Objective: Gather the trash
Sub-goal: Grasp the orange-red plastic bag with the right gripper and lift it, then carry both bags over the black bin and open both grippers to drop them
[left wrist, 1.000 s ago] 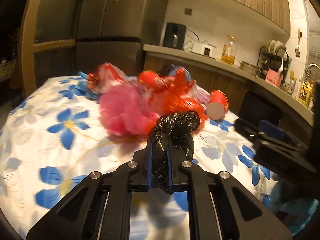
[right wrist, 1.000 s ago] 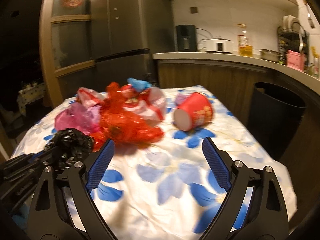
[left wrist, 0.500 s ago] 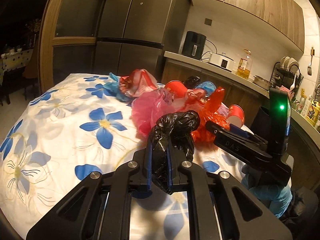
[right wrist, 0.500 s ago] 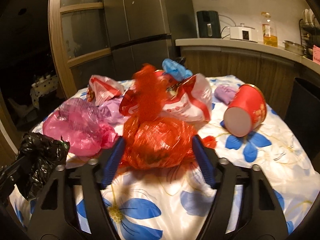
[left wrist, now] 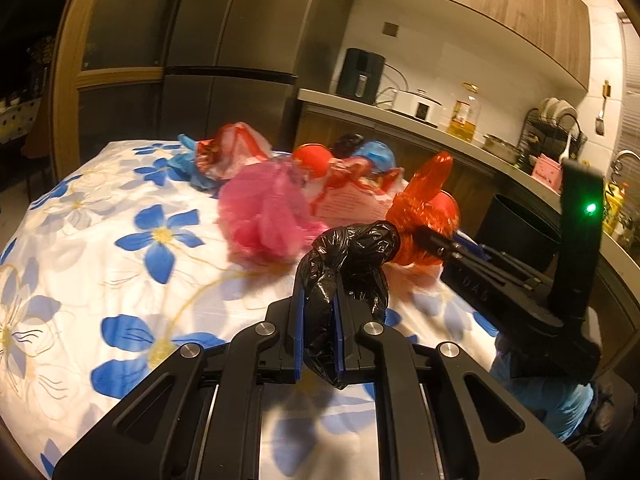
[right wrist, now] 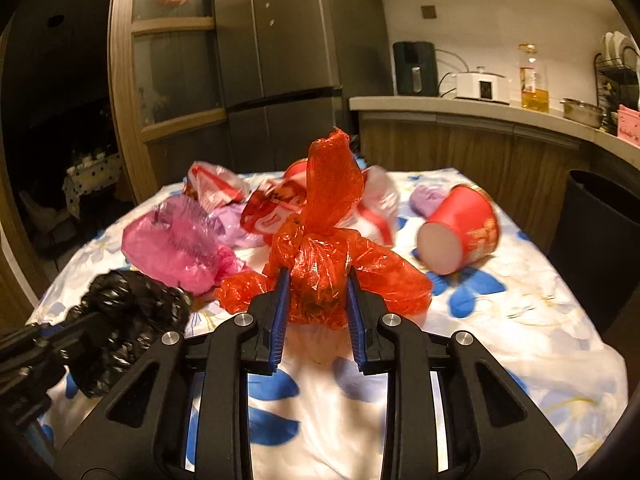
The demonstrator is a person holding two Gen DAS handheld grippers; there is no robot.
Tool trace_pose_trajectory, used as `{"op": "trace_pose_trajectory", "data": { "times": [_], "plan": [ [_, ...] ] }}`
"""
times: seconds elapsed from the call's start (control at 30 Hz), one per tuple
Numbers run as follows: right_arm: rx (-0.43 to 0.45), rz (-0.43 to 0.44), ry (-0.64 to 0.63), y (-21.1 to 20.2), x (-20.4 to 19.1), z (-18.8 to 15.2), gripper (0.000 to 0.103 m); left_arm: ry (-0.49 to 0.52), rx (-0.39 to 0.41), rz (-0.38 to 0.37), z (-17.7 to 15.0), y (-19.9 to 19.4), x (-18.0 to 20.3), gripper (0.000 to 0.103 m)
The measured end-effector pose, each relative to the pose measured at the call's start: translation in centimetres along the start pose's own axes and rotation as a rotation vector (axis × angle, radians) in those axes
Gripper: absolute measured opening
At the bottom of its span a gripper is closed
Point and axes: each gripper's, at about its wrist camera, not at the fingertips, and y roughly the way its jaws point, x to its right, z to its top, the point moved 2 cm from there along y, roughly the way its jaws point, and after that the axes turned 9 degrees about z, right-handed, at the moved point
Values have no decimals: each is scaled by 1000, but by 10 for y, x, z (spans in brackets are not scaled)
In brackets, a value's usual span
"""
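My left gripper (left wrist: pixel 318 320) is shut on a crumpled black plastic bag (left wrist: pixel 350 256) and holds it above the flowered tablecloth (left wrist: pixel 120 264). The black bag also shows in the right wrist view (right wrist: pixel 120 316) at lower left. My right gripper (right wrist: pixel 316 312) is closed around a knotted red plastic bag (right wrist: pixel 324 264), its blue pads pressing both sides. The red bag shows in the left wrist view (left wrist: pixel 428 208) with the right gripper (left wrist: pixel 440 246) reaching in from the right. A pink bag (right wrist: pixel 176 248) lies to the left.
A red paper cup (right wrist: pixel 460 236) lies on its side at the right. Red-and-white wrappers (right wrist: pixel 276 204) and a lilac bag (right wrist: pixel 428 200) sit behind. A black bin (right wrist: pixel 600 248) stands beside the table at the right. A fridge and kitchen counter stand behind.
My right gripper has moved forward and closed its fingers on the red bag. My left gripper still holds the black bag and has shifted little.
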Motion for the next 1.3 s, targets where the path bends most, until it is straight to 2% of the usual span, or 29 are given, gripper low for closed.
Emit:
{"op": "trace_pose_trajectory", "data": {
  "times": [0.27,0.43,0.7,1.03,1.3],
  "plan": [
    [40,-24,10,-37,21,2,26,40,11,-14,6,0,26,12],
    [59,-47,22,-54,36,6,26,69,30,-13,20,8,48,11],
    [100,-98,41,-77,69,18,26,111,64,-53,42,20,94,11],
    [151,-190,76,-103,122,35,26,153,98,-120,70,43,163,11],
    [203,-297,95,-124,169,53,26,177,124,-184,88,58,214,11]
  ]
}}
